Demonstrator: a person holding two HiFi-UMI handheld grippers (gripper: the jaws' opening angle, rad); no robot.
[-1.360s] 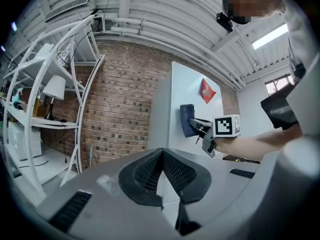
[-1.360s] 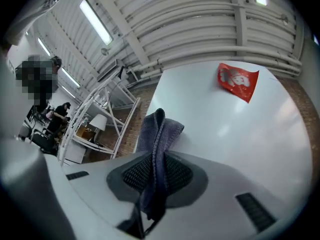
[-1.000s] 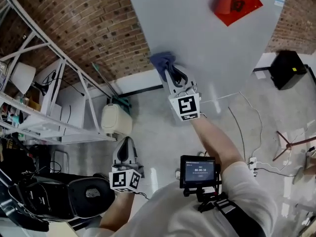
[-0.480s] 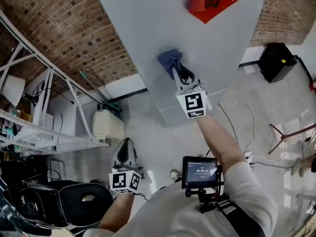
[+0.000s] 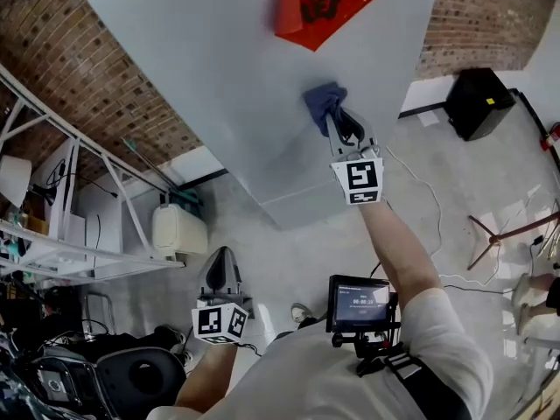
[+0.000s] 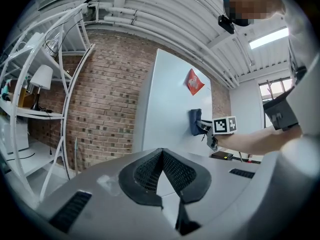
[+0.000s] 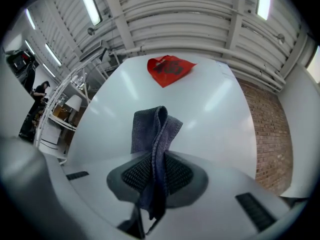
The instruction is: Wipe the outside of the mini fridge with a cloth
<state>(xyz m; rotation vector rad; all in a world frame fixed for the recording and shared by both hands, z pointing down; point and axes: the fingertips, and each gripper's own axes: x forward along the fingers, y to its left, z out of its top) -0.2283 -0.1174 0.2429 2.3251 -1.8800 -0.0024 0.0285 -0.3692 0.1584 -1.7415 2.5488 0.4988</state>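
Right gripper view: right gripper (image 7: 157,159) jaws pinched on the cloth (image 7: 155,126) against the mini fridge (image 7: 215,109), left gripper (image 6: 162,156) jaws closed on nothing, so I'd press flat and overlap strokes.

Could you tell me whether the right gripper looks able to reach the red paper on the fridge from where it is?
Probably yes. The right gripper, shut on the cloth, is at the fridge face just below the red paper, with only bare grey panel between them and nothing in the way.

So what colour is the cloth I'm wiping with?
Dark blue-grey; the cloth shows best in the right gripper view.
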